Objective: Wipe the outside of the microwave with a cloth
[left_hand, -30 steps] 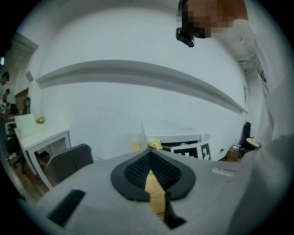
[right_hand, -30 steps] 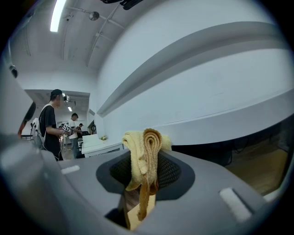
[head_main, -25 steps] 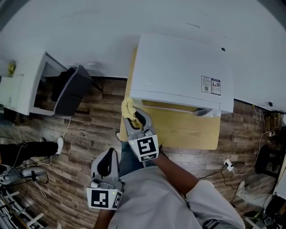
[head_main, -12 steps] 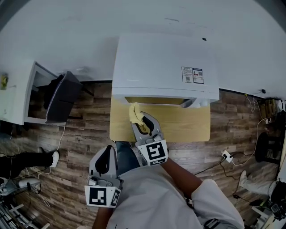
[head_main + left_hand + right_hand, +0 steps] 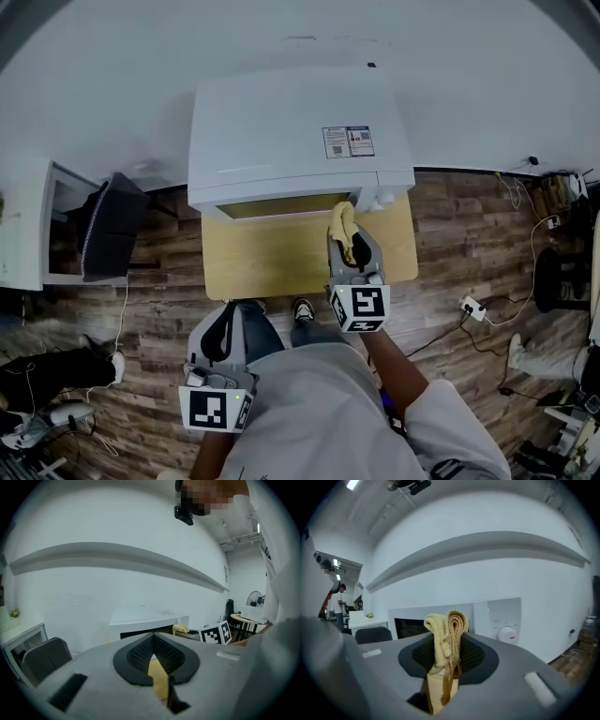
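A white microwave stands at the back of a small wooden table, against the wall. My right gripper is shut on a folded yellow cloth, held at the microwave's front near its right end, beside the control knob. In the right gripper view the cloth stands upright between the jaws, with the dark door window to its left. My left gripper hangs low near the person's body, away from the table, shut with nothing in it. The left gripper view shows the microwave ahead.
A dark chair and a white cabinet stand left of the table. Cables and a power strip lie on the wood floor at the right. A white wall runs behind the microwave.
My right gripper has carried the cloth rightward along the microwave's front, from its left corner to near the control panel. The left gripper has stayed put.
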